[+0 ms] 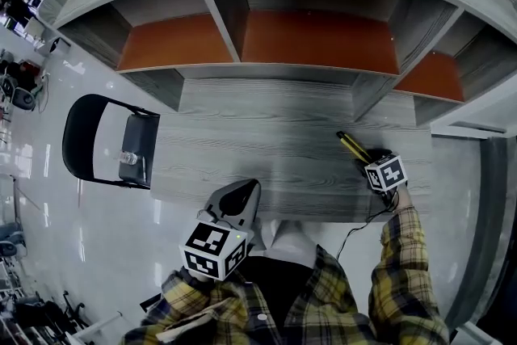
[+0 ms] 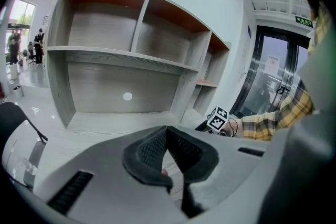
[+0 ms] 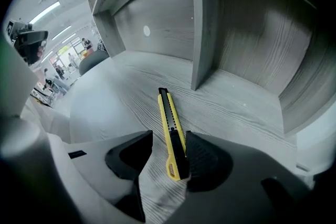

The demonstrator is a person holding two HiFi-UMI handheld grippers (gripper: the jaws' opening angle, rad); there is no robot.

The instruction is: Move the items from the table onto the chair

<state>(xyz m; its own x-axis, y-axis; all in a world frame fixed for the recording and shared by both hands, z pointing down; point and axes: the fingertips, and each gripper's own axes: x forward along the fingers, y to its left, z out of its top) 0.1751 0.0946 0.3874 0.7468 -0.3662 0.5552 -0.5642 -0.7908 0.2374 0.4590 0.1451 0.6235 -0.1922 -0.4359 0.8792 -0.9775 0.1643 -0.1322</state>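
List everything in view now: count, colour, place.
utility knife: one, yellow and black, on the table between the right tool's jaws
table: one, grey woodgrain, before the person
shelf unit: one, grey with orange-brown panels, along the table's back
folding chair: one, black, left of the table; small unidentified item on its seat
left tool: one, grey, shut and empty, at the table's near edge
right tool: one, grey, open around the knife
sleeves: two, yellow plaid, behind the tools
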